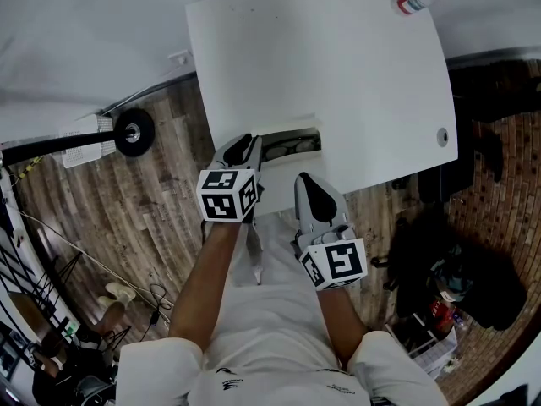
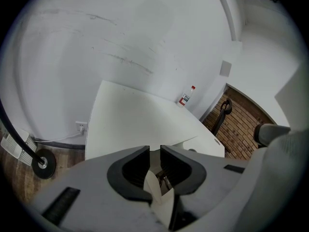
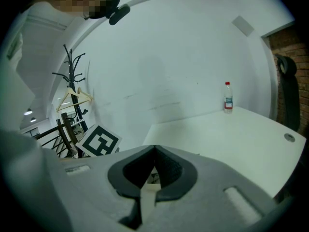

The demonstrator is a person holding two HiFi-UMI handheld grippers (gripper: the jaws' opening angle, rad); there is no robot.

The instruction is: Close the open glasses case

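**Open glasses case (image 1: 292,145) lies at the near edge of the table (image 1: 355,83), eyeglasses inside.**
Likely a light, rigid, hinged shell: press the lid's free edge. Left tool (image 1: 250,142) is narrowly parted and empty beside the case; right tool (image 1: 307,180) is clenched and empty.

The person wears a white short-sleeved top (image 1: 279,311) with loose, wide sleeves (image 1: 161,369) and some small dark print (image 1: 226,384) low on the front, too small to read. The left gripper (image 1: 246,149) and the right gripper (image 1: 309,184) both have smooth, pale grey moulded shells, with black pads (image 2: 120,175) lining the jaws. Each carries a white cube (image 1: 226,194) faced with black square markers. A narrow dark slot (image 2: 60,204) is set into the left gripper's shell.
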